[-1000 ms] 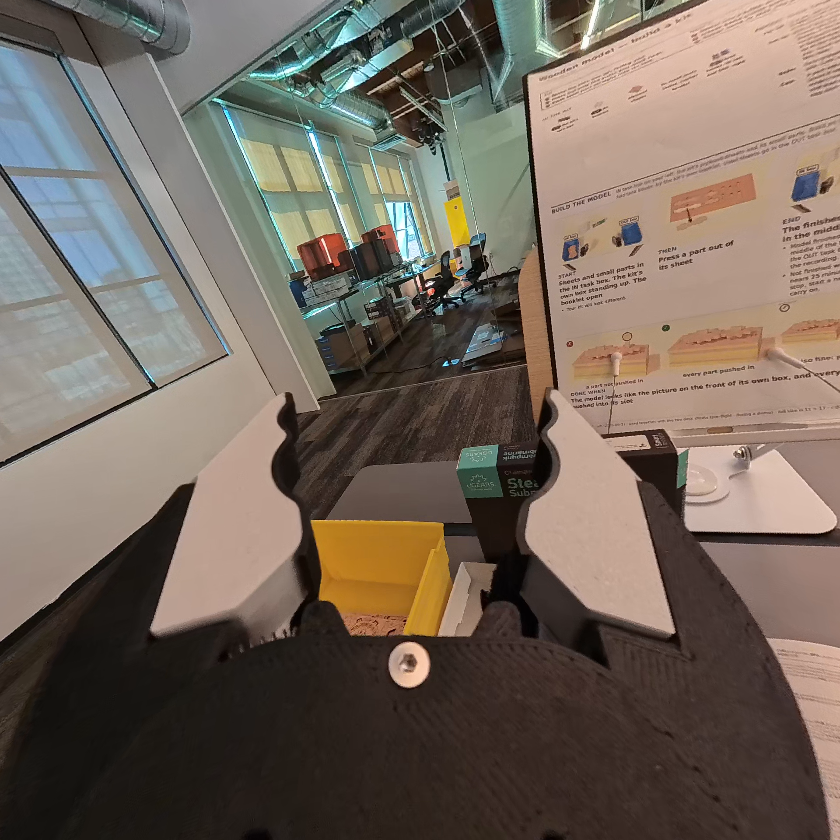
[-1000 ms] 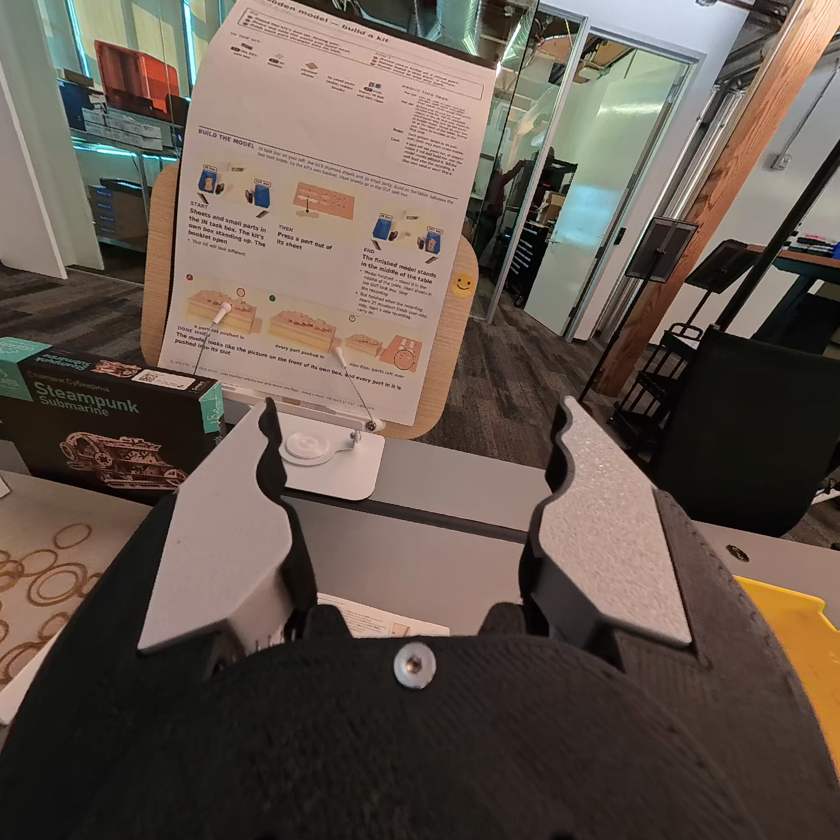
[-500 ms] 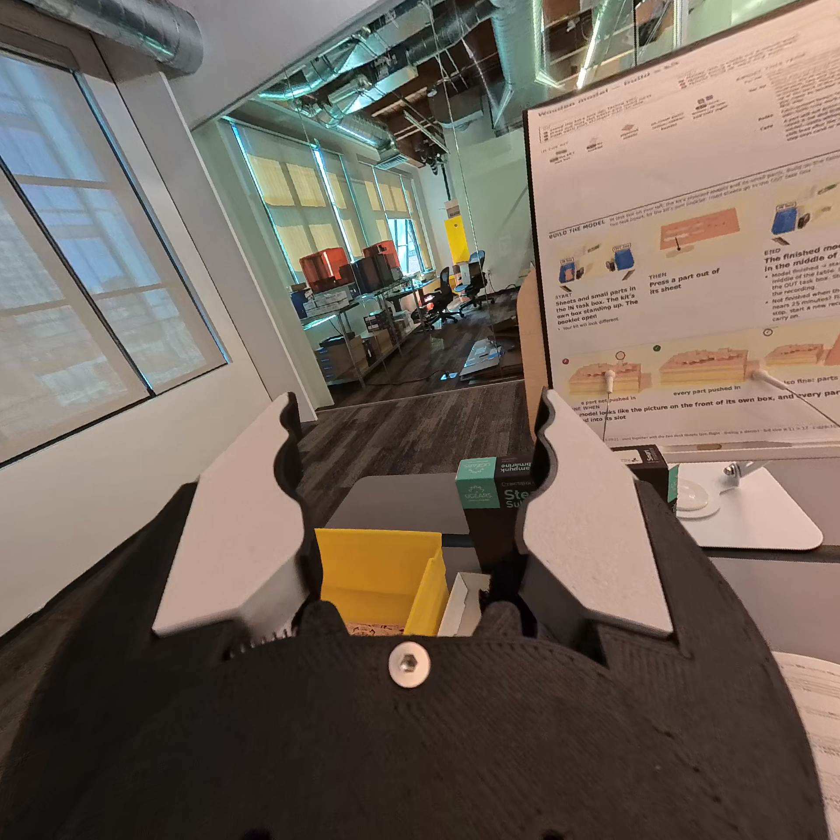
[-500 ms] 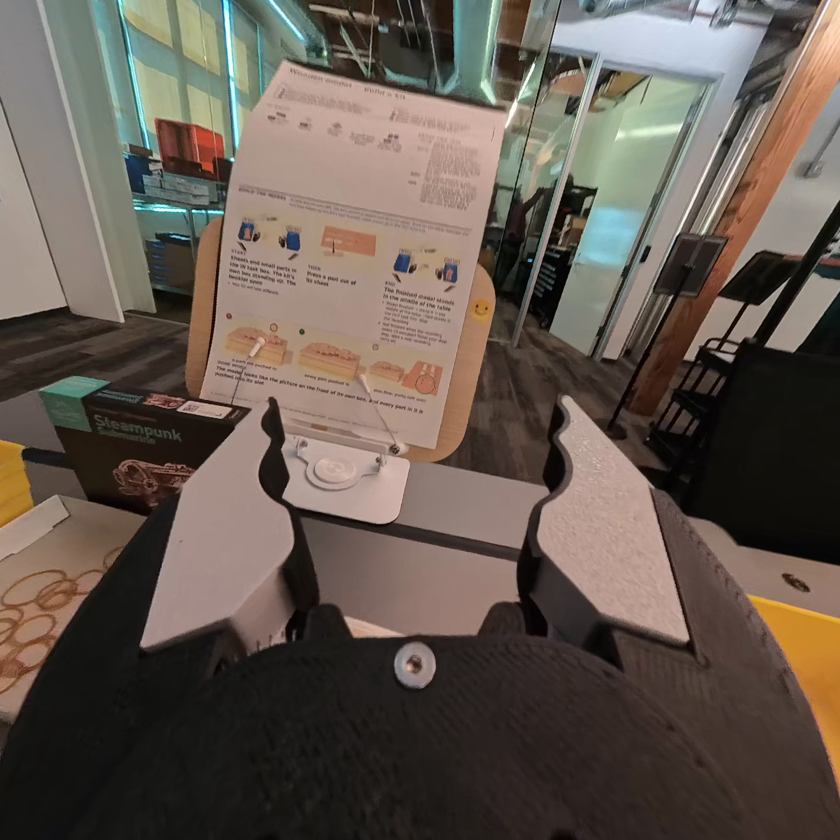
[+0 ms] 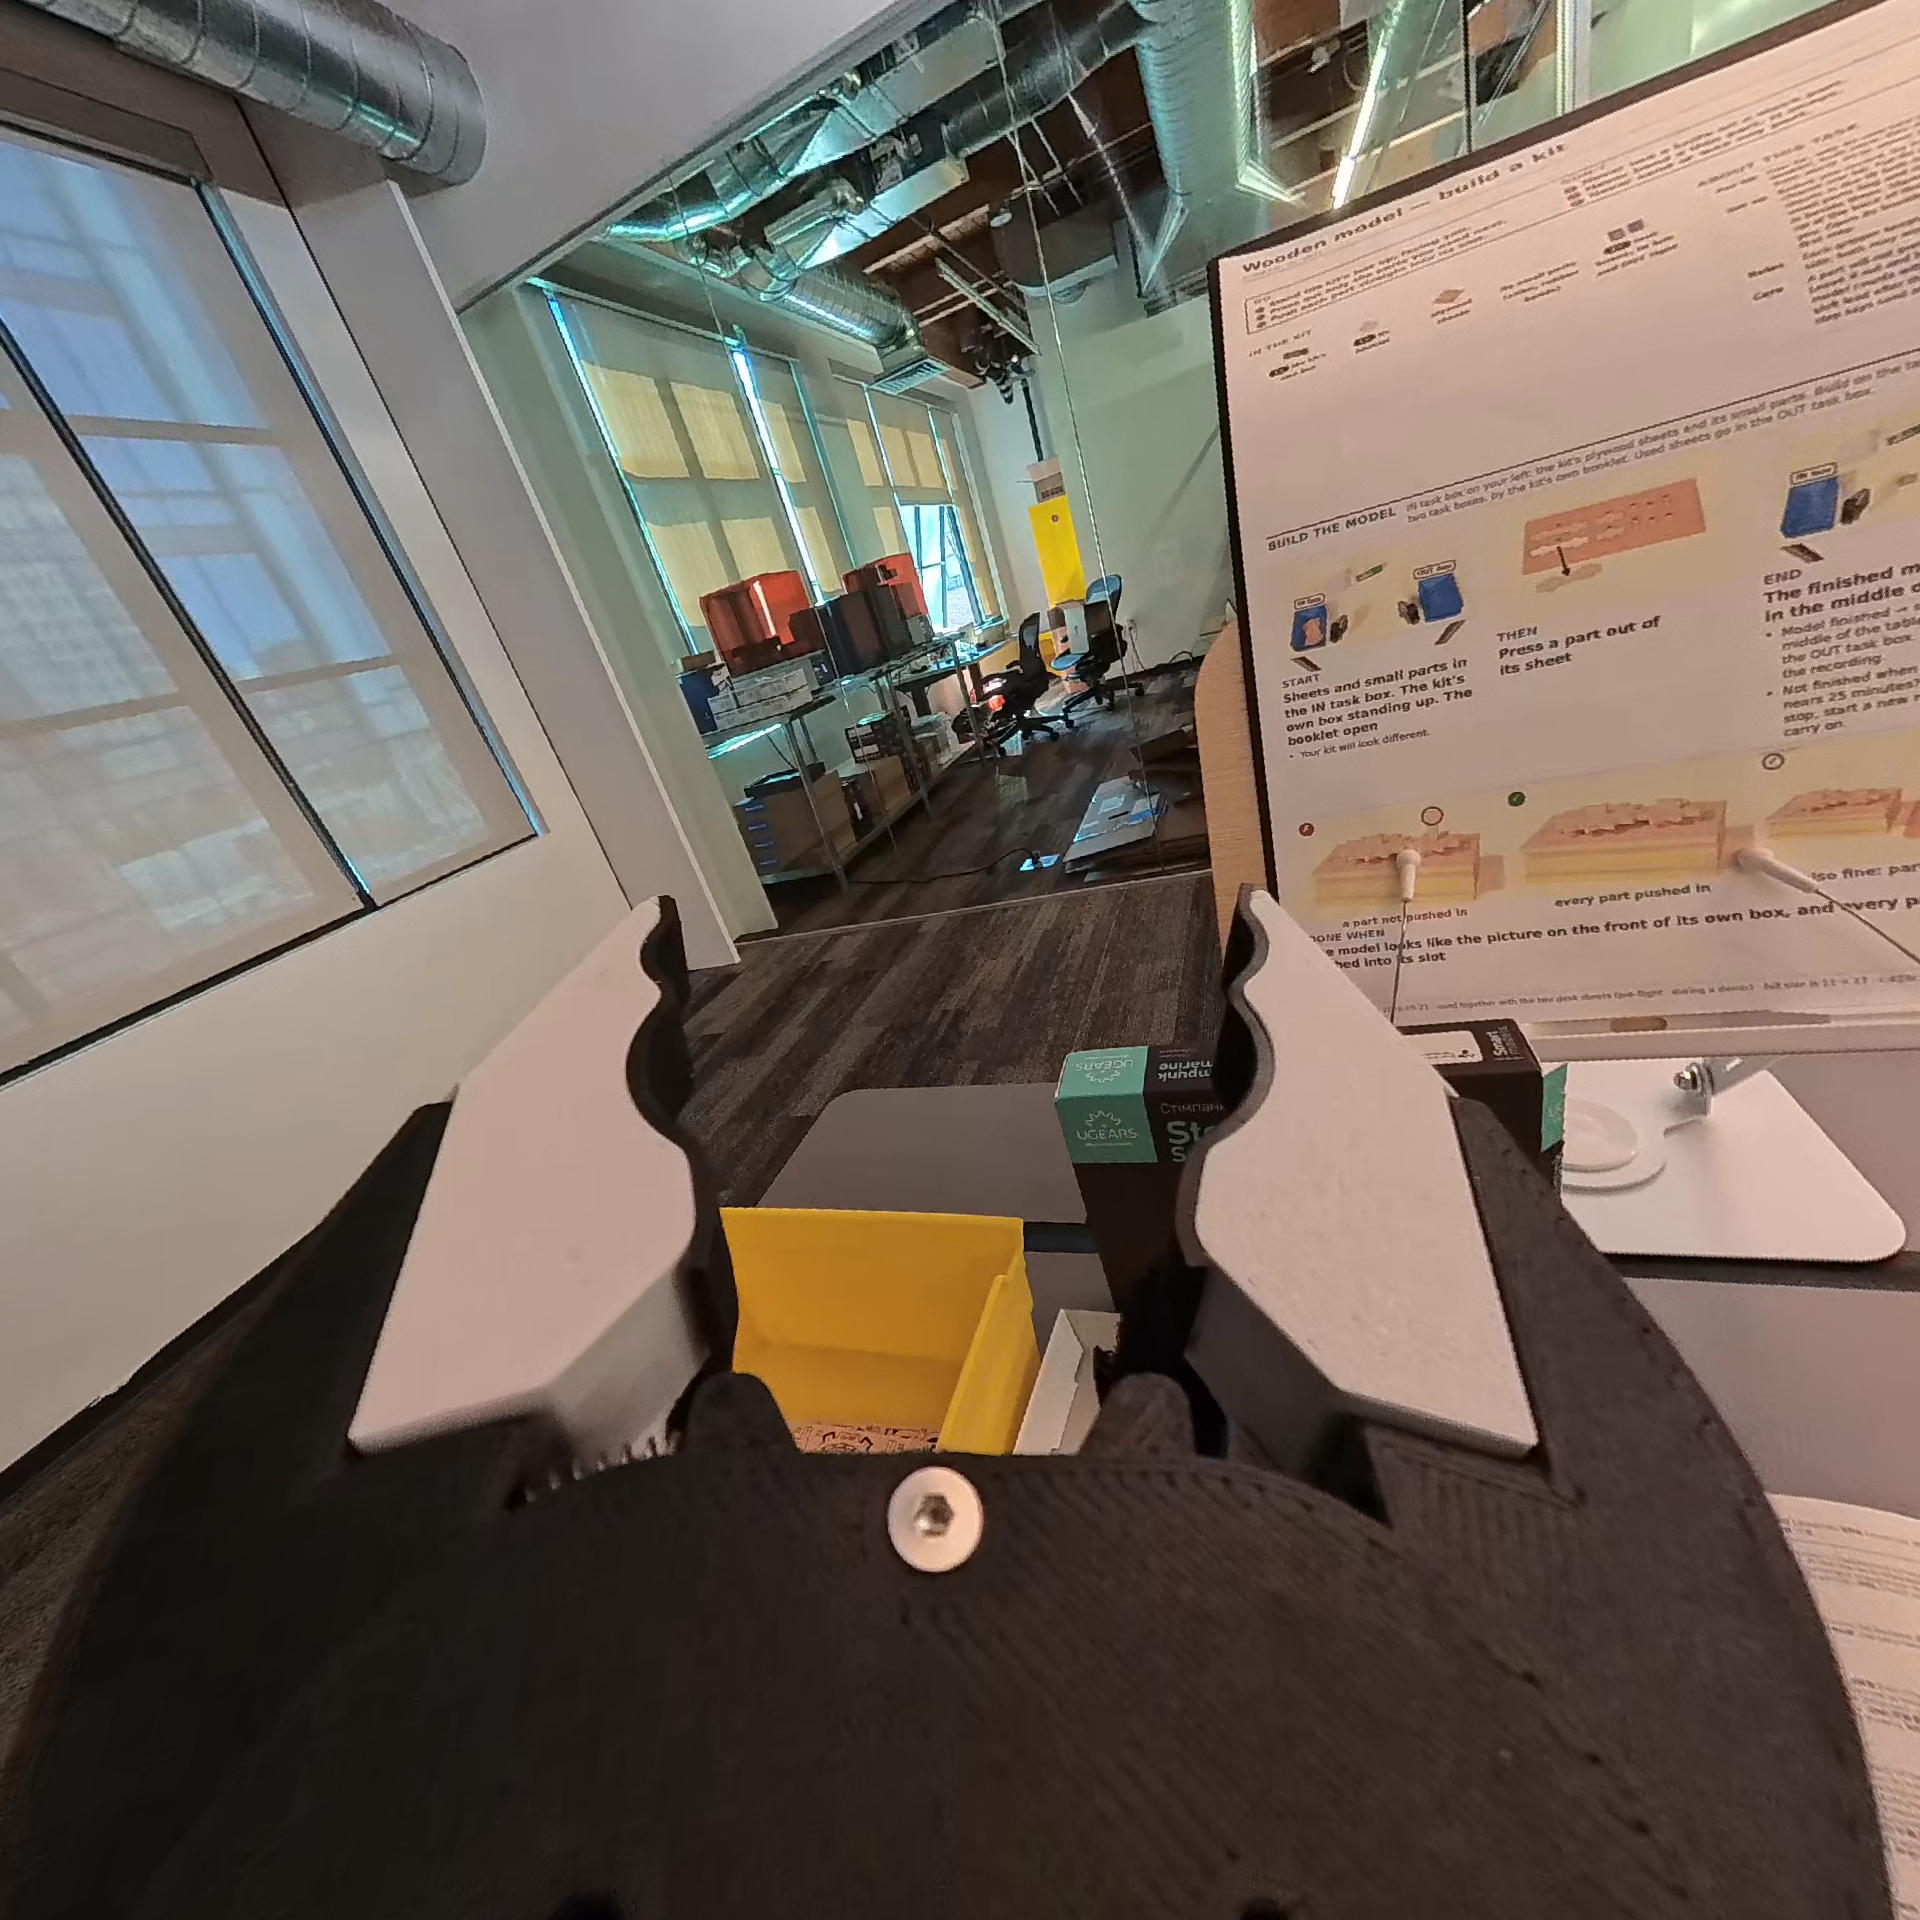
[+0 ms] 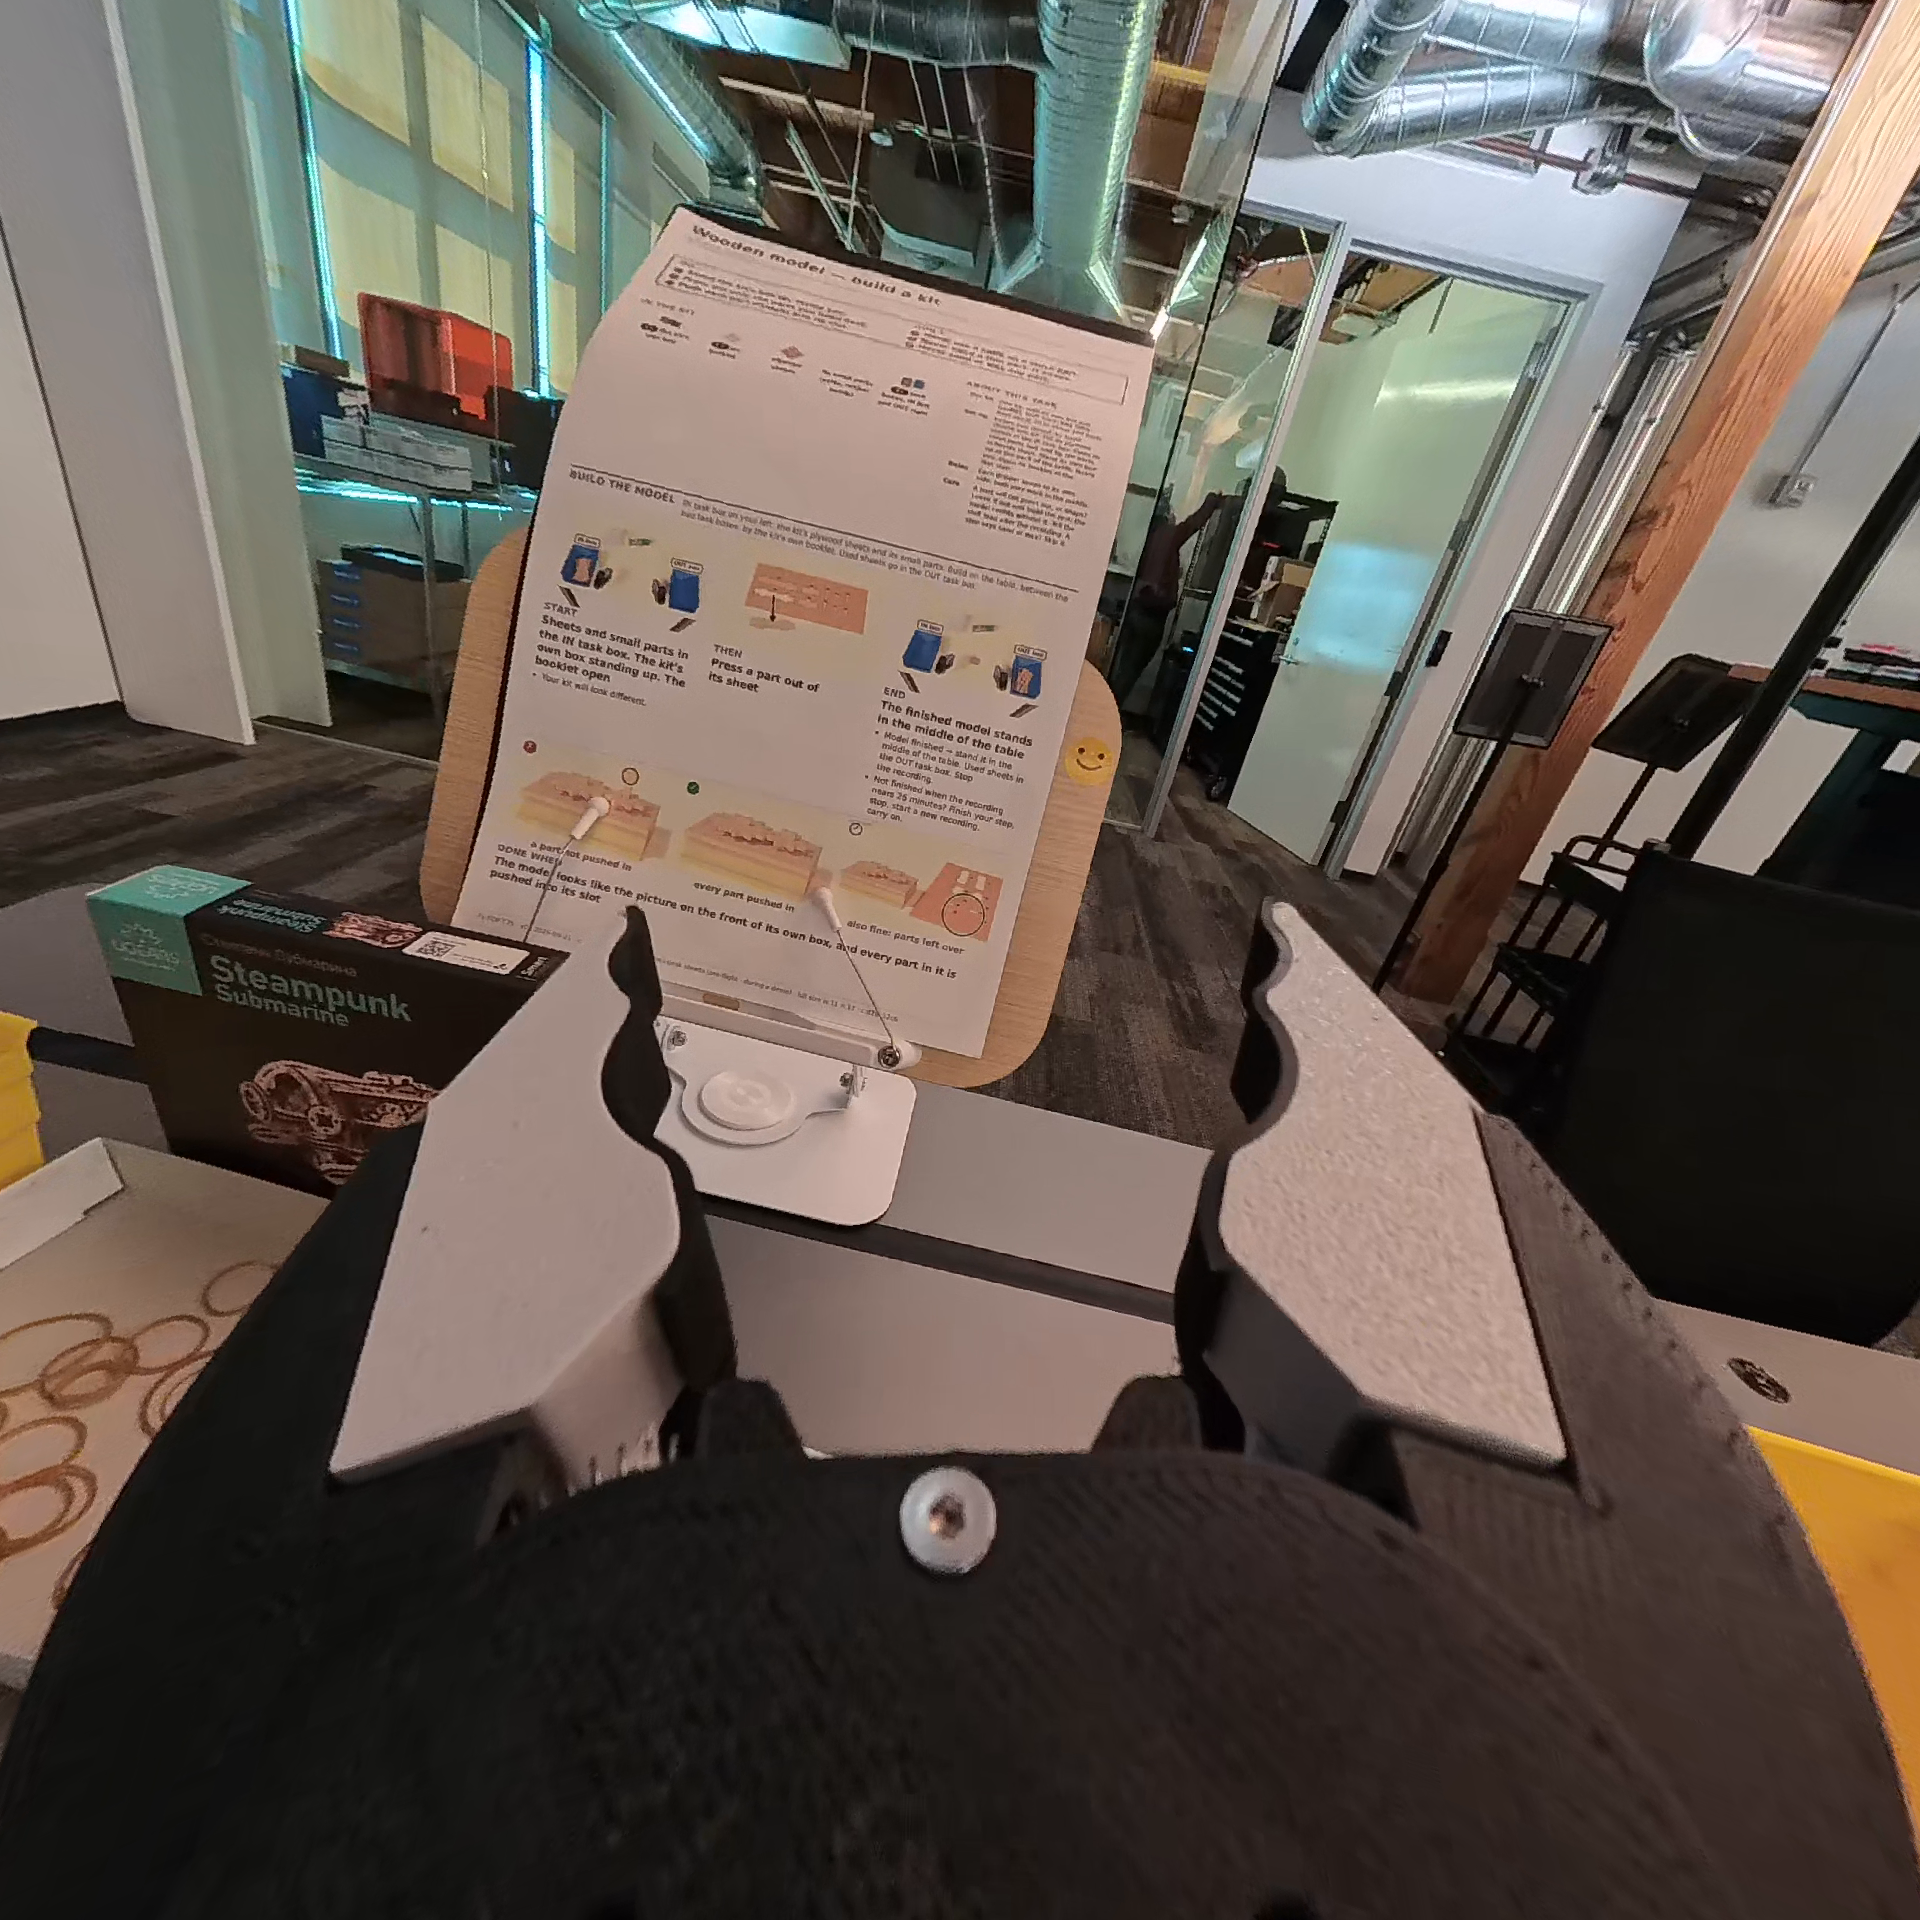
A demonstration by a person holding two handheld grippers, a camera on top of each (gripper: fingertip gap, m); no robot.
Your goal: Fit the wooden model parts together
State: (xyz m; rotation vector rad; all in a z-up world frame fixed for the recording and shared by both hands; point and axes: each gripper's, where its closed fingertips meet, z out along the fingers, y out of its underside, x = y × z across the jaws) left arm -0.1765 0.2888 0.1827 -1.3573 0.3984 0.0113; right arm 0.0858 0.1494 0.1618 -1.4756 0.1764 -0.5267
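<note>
My left gripper (image 5: 951, 925) is open and empty, held above the table and tilted up. Below it stands a yellow bin (image 5: 873, 1320) with a wooden parts sheet (image 5: 862, 1439) just showing inside. The dark kit box (image 5: 1117, 1127) stands upright behind the bin. My right gripper (image 6: 951, 930) is open and empty, also raised. At its left lies a wooden sheet with ring-shaped parts (image 6: 94, 1371) on the table. The kit box (image 6: 301, 1029) stands behind that sheet.
An instruction sheet on a wooden board with a white stand (image 6: 790, 1132) is at the table's far edge; it also shows in the left wrist view (image 5: 1579, 644). A second yellow bin (image 6: 1849, 1558) is at the right. A paper booklet (image 5: 1860, 1631) lies at the right.
Both grippers have tilted upward and drawn back a little, so the table shows lower in each view. Both stay open and empty.
</note>
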